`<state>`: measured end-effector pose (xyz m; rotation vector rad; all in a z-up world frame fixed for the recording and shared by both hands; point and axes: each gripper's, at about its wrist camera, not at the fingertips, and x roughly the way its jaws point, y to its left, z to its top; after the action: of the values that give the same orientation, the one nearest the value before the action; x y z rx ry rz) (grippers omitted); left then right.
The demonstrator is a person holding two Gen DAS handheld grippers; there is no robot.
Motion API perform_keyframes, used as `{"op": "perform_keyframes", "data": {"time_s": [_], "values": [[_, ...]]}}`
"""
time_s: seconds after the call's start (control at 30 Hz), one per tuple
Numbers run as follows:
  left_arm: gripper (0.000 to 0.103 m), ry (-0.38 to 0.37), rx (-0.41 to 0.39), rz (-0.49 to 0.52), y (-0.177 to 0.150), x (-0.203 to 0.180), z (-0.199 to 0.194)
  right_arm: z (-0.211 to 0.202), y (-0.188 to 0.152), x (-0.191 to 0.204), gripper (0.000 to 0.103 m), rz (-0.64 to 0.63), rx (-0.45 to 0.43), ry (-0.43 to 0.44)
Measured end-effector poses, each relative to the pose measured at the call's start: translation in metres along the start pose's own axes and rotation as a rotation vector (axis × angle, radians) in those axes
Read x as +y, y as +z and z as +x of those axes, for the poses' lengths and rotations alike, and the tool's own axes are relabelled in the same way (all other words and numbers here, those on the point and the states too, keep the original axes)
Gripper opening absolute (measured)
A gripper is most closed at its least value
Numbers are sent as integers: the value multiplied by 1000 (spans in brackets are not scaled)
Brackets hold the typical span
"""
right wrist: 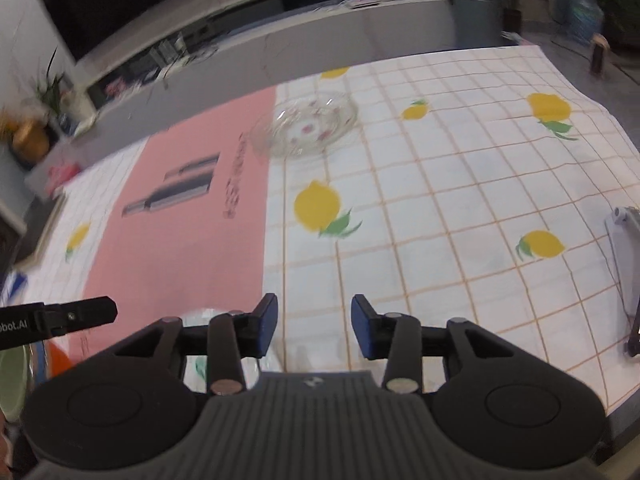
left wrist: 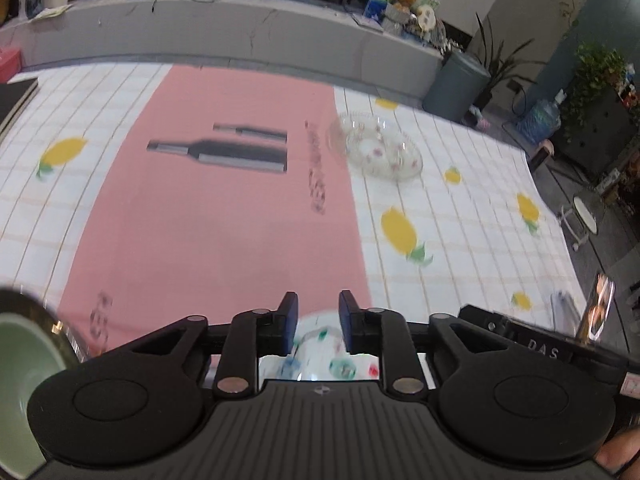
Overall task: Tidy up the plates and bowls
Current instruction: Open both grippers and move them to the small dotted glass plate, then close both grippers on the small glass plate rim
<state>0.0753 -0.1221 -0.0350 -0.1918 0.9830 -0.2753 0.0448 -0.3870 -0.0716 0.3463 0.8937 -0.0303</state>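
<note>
A stack of clear glass dishes with pink flecks [left wrist: 376, 148] [right wrist: 308, 122] sits far out on the lemon-print tablecloth [left wrist: 460, 208] [right wrist: 440, 200], by the edge of a pink mat [left wrist: 220, 220] [right wrist: 180, 240]. My left gripper [left wrist: 318, 320] is open above a clear glass dish with coloured dots [left wrist: 320, 354], and its pads stand apart from the dish. My right gripper [right wrist: 315, 326] is open with only cloth between its fingers. A pale green bowl [left wrist: 16, 380] [right wrist: 12, 376] lies at the near left. The left gripper's side [right wrist: 60, 318] shows in the right wrist view.
A grey bin [left wrist: 456, 84] [right wrist: 476, 12] stands beyond the table's far right corner. A dark flat object [left wrist: 16, 96] lies at the far left edge. A grey metal stand [right wrist: 624, 248] sits at the right edge. The table drops off to the right, towards a small stool [left wrist: 584, 216].
</note>
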Motion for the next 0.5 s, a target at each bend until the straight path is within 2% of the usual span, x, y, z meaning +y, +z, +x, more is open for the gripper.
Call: {"op": "perform_keyframes", "data": {"time_s": [0.1, 0.2, 0.3, 0.37, 0.4, 0.5], "values": [[33, 38, -30, 13, 16, -9, 6, 3, 16, -4, 42, -3, -27, -5], [33, 37, -42, 38, 30, -19, 15, 10, 35, -12, 44, 17, -52, -4], [36, 14, -42, 10, 47, -24, 28, 20, 55, -22, 47, 72, -61, 3], [46, -10, -45, -3, 59, -27, 39, 29, 68, -28, 47, 104, -69, 11], [48, -16, -50, -3, 65, -29, 44, 33, 74, -30, 47, 117, -74, 12], [49, -27, -61, -4, 80, -34, 63, 51, 91, -36, 47, 138, -80, 28]]}}
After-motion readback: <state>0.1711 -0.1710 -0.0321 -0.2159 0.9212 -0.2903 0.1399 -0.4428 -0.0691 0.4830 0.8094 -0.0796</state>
